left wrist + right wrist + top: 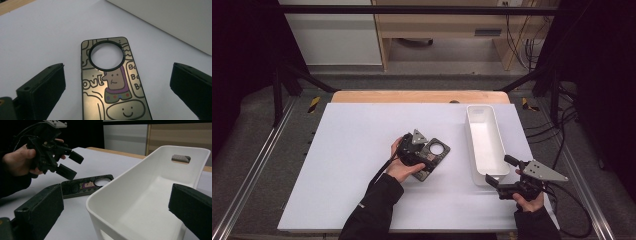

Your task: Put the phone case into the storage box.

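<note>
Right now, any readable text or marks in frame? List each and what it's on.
"Bo" / "Bo" / "Bo": three stacked speech bubbles on the phone case, cut off at its right edge.
"ov!": drawn lettering at the case's left edge, first letters cut off.
White bin: no text seen.
Left gripper, right gripper: no labels readable.

Bright tabletop, dark surroundings, soft focus

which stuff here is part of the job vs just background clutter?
Likely in play:
- phone case, flat on the table, between the left tool's open jaws
- white bin, empty, in front of the open right tool

Just around:
- wooden furniture behind the table
- cables on the floor at the right
</note>
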`<act>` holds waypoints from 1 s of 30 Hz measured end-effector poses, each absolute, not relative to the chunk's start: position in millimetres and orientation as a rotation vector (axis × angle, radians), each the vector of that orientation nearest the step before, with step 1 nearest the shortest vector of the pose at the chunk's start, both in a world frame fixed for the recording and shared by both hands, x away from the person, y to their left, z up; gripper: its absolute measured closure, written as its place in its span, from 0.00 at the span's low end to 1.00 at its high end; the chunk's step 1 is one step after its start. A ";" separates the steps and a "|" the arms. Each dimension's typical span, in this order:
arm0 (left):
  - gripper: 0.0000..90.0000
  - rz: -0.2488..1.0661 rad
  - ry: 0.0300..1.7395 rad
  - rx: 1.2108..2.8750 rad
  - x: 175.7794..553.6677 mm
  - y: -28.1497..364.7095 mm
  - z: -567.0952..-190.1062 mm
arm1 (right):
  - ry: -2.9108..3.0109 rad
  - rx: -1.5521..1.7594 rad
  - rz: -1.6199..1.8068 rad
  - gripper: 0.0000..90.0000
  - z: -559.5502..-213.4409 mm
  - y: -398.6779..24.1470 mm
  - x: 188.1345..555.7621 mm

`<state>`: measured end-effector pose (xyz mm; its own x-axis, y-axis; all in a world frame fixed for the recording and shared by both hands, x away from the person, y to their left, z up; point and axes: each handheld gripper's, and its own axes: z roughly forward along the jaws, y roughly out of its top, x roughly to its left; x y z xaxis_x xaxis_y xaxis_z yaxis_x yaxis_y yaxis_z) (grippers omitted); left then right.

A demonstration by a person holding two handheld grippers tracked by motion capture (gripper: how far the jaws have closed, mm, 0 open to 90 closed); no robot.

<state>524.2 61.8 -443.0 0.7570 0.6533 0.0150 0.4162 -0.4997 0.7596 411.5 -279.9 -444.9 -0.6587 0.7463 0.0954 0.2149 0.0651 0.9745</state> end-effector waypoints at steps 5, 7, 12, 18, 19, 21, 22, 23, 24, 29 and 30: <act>0.00 0.380 0.809 2.202 529.2 55.6 -449.9 | 1.916 0.954 1.625 0.00 -445.0 -279.9 411.4; 0.00 0.377 0.819 2.214 531.2 53.6 -452.8 | 1.915 0.954 1.626 0.00 -444.9 -279.9 411.4; 0.00 0.368 0.839 2.244 535.7 50.5 -461.7 | 1.915 0.954 1.626 0.00 -444.9 -279.9 411.5; 0.00 0.362 0.862 2.275 540.0 48.5 -470.0 | 1.917 0.955 1.626 0.00 -445.1 -279.6 411.6; 0.00 0.356 0.864 2.277 540.5 48.2 -471.2 | 1.918 0.955 1.625 0.00 -445.1 -279.6 411.7; 0.00 0.354 0.868 2.283 540.9 47.4 -473.0 | 1.918 0.955 1.625 0.00 -445.1 -279.6 411.6; 0.00 0.351 0.871 2.290 541.1 47.0 -473.6 | 1.918 0.955 1.625 0.00 -445.1 -279.6 411.7; 0.01 0.354 0.871 2.293 541.2 46.6 -474.2 | 1.919 0.955 1.626 0.00 -445.1 -279.6 411.6; 0.01 0.354 0.871 2.298 541.3 46.3 -474.7 | 1.920 0.955 1.625 0.00 -445.1 -279.6 411.6; 0.03 0.361 0.879 2.314 541.6 44.4 -476.5 | 1.925 0.955 1.623 0.00 -445.3 -279.3 411.8; 0.03 0.359 0.887 2.317 541.9 44.2 -477.0 | 1.925 0.956 1.622 0.00 -445.4 -279.3 411.8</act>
<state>541.9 44.2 -477.0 0.7372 0.6751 0.0291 0.5053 -0.5793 0.6396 411.8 -279.3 -445.4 -0.6613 0.7440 0.0959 0.2209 0.0710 0.9727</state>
